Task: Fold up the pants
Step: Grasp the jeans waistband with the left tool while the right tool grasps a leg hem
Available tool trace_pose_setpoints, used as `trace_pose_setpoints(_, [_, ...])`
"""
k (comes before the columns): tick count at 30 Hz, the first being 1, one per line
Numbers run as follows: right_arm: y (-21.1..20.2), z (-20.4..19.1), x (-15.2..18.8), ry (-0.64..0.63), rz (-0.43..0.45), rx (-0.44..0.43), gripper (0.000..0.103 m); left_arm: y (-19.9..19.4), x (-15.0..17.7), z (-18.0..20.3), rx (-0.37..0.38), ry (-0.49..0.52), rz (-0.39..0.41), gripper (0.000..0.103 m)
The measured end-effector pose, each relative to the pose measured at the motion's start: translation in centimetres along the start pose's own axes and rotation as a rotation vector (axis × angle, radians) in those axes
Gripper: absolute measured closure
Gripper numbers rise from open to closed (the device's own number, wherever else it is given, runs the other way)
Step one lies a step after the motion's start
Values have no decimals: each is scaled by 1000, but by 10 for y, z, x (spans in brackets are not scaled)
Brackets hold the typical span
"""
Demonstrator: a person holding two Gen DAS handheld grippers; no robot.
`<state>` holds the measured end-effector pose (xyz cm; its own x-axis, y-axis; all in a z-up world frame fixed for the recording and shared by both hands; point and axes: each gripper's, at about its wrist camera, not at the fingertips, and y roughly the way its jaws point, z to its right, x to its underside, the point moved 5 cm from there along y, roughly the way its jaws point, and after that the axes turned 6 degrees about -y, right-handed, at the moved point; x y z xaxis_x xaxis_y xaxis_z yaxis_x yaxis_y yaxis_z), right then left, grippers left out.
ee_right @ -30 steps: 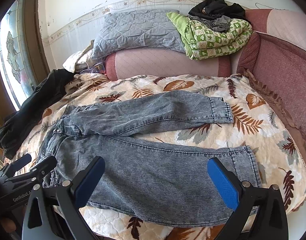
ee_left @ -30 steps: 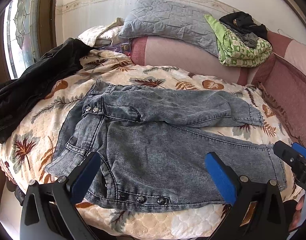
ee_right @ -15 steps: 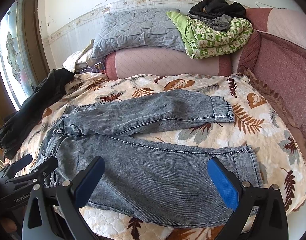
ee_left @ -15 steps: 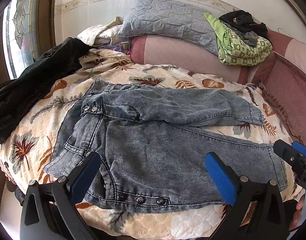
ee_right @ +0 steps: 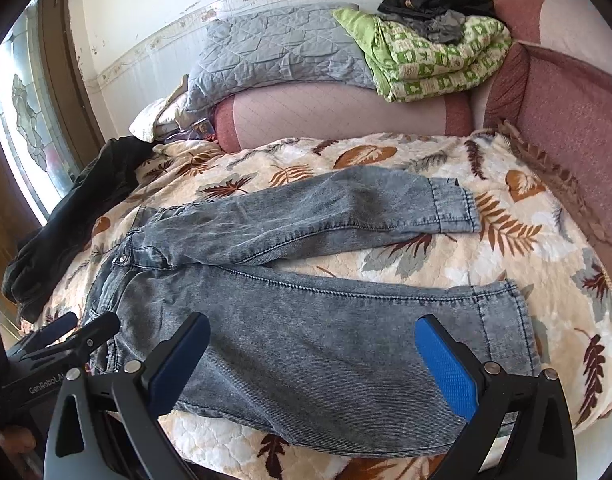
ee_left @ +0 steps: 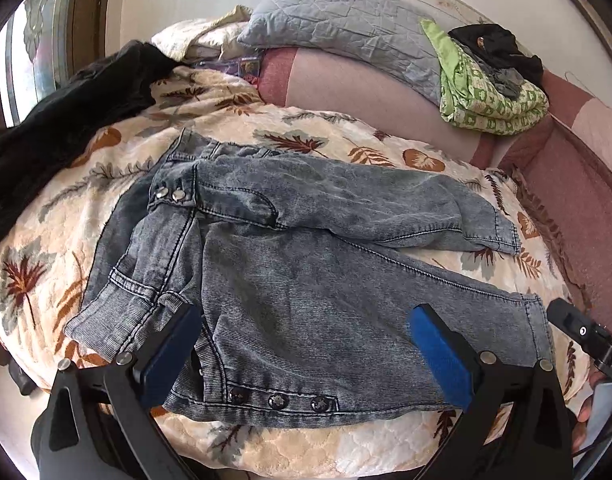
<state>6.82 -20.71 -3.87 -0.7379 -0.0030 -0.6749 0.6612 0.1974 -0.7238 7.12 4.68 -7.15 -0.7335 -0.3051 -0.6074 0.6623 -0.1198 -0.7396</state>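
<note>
— Leaf-patterned quilt (ee_right: 446, 276) covers the bed, cream with brown and grey fronds, and a pink padded bolster (ee_right: 338, 116) runs along its far edge. What lies on it?

— Grey washed-denim pants (ee_right: 306, 312), spread flat and unfolded. The waistband (ee_left: 117, 304) is to the left, the two legs run to the right, with the far leg angled away from the near one so a wedge of quilt shows between them.

— And the left hand-held gripper (ee_left: 306, 344)?

— It hangs over the near edge of the pants by the waistband, blue pads spread wide, nothing between them. A row of dark snaps (ee_left: 277, 400) shows just beyond its frame.

— The right hand-held gripper (ee_right: 314, 356)?

— Also wide apart and holding nothing, above the near leg, closer to the cuff (ee_right: 506, 320). Whether either one touches the denim I cannot tell.

— Anything else around?

— A black garment (ee_left: 65, 120) is heaped at the left side of the bed, near a window with patterned glass (ee_right: 29, 120). On the bolster sit a grey quilted pillow (ee_right: 273, 52) and a folded green-and-white blanket (ee_right: 434, 60) with dark clothes (ee_right: 434, 0) on top.
</note>
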Motion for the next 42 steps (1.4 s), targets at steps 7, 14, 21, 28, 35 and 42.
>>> trace_pose_setpoints(7, [18,102,-37,164,-73,-48,0,33,-70,-73,-122,-114,-59,0])
trace_pose_setpoints(14, [98,219,-119,411,-172,-91,1,85,-135,-121,-79,-171,-119,0])
trace_pose_setpoints(21, [183,248,-162,390,-288,-92,24,132,-172,-146,-86,-238,-139,0])
trace_pose_setpoints(28, [243,246,-169,325,-380,-38,50,166,-197,-152,-45,-278,-150,2])
trace_pose_setpoints(35, [257,243,-163,314,-400,-27,55,176,-211,-172,-17,-386,-156,24])
trace_pose_setpoints(42, [257,242,-162,320,-390,-32,55,186,-221,-154,6,-336,-151,47])
